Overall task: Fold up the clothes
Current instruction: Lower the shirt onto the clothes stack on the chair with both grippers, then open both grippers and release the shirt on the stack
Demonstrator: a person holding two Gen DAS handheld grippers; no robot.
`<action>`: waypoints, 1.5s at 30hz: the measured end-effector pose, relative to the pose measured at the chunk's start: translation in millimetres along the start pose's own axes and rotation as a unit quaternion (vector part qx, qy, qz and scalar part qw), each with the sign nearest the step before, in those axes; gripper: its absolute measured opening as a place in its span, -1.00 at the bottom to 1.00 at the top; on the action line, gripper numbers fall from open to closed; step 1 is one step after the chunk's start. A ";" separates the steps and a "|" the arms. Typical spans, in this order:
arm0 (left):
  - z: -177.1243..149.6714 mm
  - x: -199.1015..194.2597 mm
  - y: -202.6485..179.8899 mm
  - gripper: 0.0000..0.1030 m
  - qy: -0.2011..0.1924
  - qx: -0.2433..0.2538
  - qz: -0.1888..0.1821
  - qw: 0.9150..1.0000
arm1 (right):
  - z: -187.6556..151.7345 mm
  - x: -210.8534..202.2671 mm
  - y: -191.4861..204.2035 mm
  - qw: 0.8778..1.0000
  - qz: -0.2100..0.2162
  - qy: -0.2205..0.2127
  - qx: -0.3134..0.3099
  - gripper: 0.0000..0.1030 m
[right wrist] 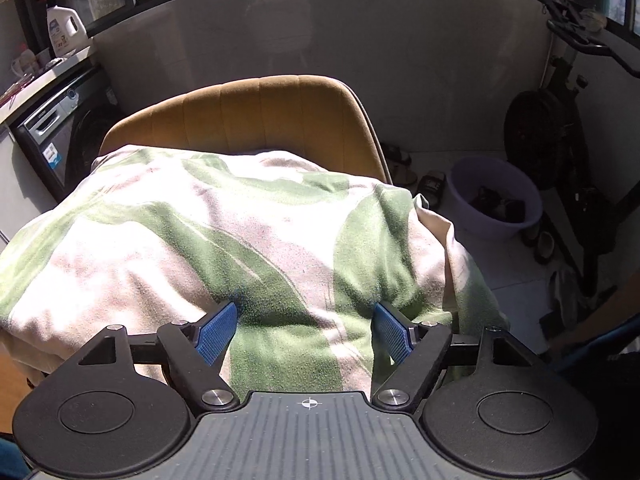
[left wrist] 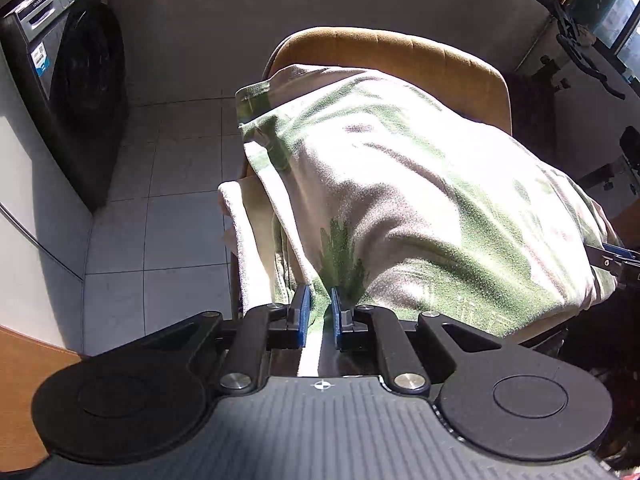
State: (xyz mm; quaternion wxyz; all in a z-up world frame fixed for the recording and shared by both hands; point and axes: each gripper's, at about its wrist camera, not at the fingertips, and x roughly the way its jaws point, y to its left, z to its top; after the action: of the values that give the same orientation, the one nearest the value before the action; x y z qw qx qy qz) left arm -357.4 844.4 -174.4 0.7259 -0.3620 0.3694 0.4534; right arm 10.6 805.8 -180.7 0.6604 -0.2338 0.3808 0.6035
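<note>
Because the left gripper (left wrist: pixel 319 312) pinches only a thin fold of the green-and-white cloth (left wrist: pixel 400 200) draped over the chair (left wrist: pixel 384 46), while the right gripper (right wrist: pixel 305 330) stands open, the cloth may slip free.

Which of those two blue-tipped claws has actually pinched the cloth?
The left gripper: its blue pads sit close together with a fold of the green-and-white cloth between them. The right gripper has its pads spread wide over the cloth, gripping nothing.

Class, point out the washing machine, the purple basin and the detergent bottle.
washing machine (left wrist: pixel 86 92), left wrist view, on its round door.
purple basin (right wrist: pixel 460 196), right wrist view, on its outer wall.
detergent bottle (right wrist: pixel 64 30), right wrist view, on its label.
</note>
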 end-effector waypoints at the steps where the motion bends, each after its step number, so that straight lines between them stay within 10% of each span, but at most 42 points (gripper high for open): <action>1: 0.3 0.3 -1.6 -0.78 0.002 0.005 0.004 1.000 | -0.6 1.6 -2.9 1.000 0.004 0.001 0.010 0.46; 7: 11.2 -21.6 -10.1 -0.55 -0.018 0.023 0.037 0.999 | 11.0 -8.0 -4.8 1.000 -0.004 -0.008 0.018 0.39; 11: 24.7 -55.3 -23.5 0.49 -0.080 0.025 0.041 0.996 | 14.4 -24.6 -11.7 0.998 -0.010 -0.033 0.044 0.41; 15: 39.1 -50.1 -58.5 0.72 -0.098 0.056 0.026 0.993 | 10.1 -19.9 -19.4 0.997 -0.013 -0.021 0.074 0.41; 26: 29.6 29.0 -101.3 1.00 -0.049 0.101 0.065 0.992 | -9.5 1.5 -5.8 0.998 -0.023 -0.013 0.053 0.74; 45: 34.9 25.4 -101.8 1.00 -0.029 0.063 0.073 0.995 | 0.8 -15.3 -1.7 0.997 -0.023 -0.008 0.070 0.98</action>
State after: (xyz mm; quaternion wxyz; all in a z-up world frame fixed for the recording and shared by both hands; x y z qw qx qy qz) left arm -247.9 851.1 -160.8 0.7225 -0.2746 0.4012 0.4915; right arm 12.7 796.7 -168.4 0.6918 -0.1909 0.4117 0.5616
